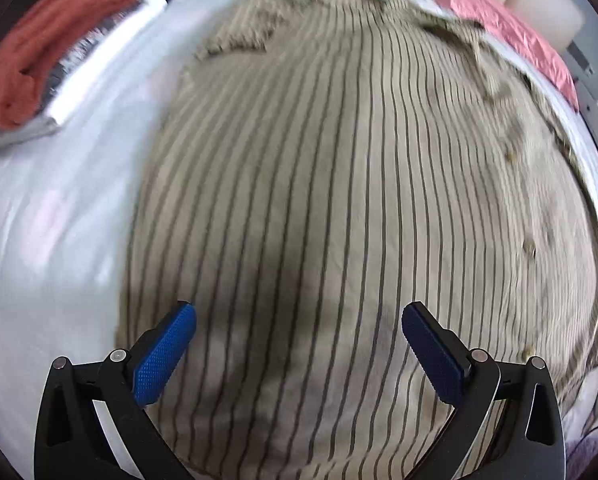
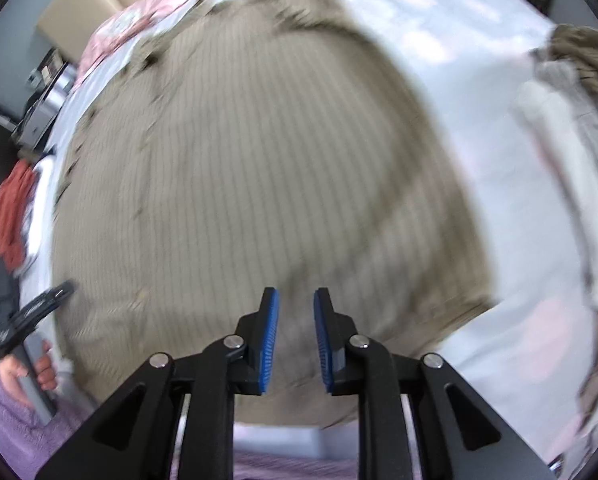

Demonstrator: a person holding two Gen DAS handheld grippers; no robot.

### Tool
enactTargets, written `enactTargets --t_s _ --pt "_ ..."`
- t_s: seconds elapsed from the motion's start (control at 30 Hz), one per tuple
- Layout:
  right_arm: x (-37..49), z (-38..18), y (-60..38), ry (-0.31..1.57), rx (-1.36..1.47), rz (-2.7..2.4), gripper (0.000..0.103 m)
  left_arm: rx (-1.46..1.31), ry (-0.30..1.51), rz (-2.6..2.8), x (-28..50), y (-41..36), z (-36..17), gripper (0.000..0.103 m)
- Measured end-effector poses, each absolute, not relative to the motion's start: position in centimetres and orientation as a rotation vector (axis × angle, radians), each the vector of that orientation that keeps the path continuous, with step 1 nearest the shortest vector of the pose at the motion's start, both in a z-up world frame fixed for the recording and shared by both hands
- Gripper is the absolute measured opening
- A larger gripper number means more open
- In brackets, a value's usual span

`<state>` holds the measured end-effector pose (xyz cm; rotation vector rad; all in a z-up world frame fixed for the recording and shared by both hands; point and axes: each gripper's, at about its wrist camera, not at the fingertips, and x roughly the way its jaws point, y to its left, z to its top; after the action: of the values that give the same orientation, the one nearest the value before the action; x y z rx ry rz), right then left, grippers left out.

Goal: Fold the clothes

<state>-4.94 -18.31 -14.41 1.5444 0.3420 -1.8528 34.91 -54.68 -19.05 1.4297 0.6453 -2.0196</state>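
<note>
Left claw (image 1: 299,322): your blue-padded fingers spread wide, empty, hovering over cloth.
Right claw (image 2: 295,308): narrowly parted, gripping nothing (view blurred).
Beige dark-striped button shirt (image 1: 339,184): lies spread flat on the white-sheeted bed (image 1: 59,216).

Bright, soft daylight; both views motion-blurred w/ heavy fisheye bending.

Left wrist view: striped shirt (image 1: 339,180) fairly sharp mid-frame, stripes bow outward, far collar area smeared; a soft dark shadow falls on the near cloth btwn the left gripper (image 1: 299,344) pads. White sheet (image 1: 59,220) blown out w/ pinkish glare at left. Right wrist view blurrier overall: stripes almost washed out, a curved shadow band crosses the shirt right of centre, right gripper (image 2: 297,340) stays crisp. Black vignette rings the corners in both; edge objs stretched and soft.
</note>
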Motion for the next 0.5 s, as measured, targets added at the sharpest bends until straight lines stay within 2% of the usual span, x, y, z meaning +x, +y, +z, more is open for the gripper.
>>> enactTargets --t_s 0.07,0.13,0.17,0.2,0.23,0.3,0.5 --pt "-7.2 -14.2 -16.5 0.343 1.522 -1.978 0.027 1.383 0.617 -2.035 35.2 -54.9 -18.4 0.102" --pt "-9.1 -14.5 -14.2 0.277 1.55 -2.084 0.029 1.344 0.572 -2.05 35.3 -54.9 -17.7 0.096" --pt "-10.2 -14.8 -12.7 0.155 1.582 -2.089 0.032 1.339 0.566 -2.055 34.8 -55.0 -17.7 0.092" --pt "-10.9 -15.2 -11.4 0.041 1.605 -2.076 0.041 1.335 0.56 -2.06 34.2 -55.1 -17.7 0.088" --pt "-11.5 -15.6 -10.4 -0.054 1.628 -2.065 0.044 1.331 0.554 -2.066 33.6 -55.1 -17.7 0.087" --pt "-12.3 -16.3 -9.0 -0.163 1.665 -2.056 0.046 1.323 0.542 -2.076 32.5 -55.3 -17.6 0.087" --pt "-13.3 -18.5 -9.2 -0.131 1.758 -2.062 0.046 1.298 0.507 -2.107 29.1 -55.9 -17.6 0.087"
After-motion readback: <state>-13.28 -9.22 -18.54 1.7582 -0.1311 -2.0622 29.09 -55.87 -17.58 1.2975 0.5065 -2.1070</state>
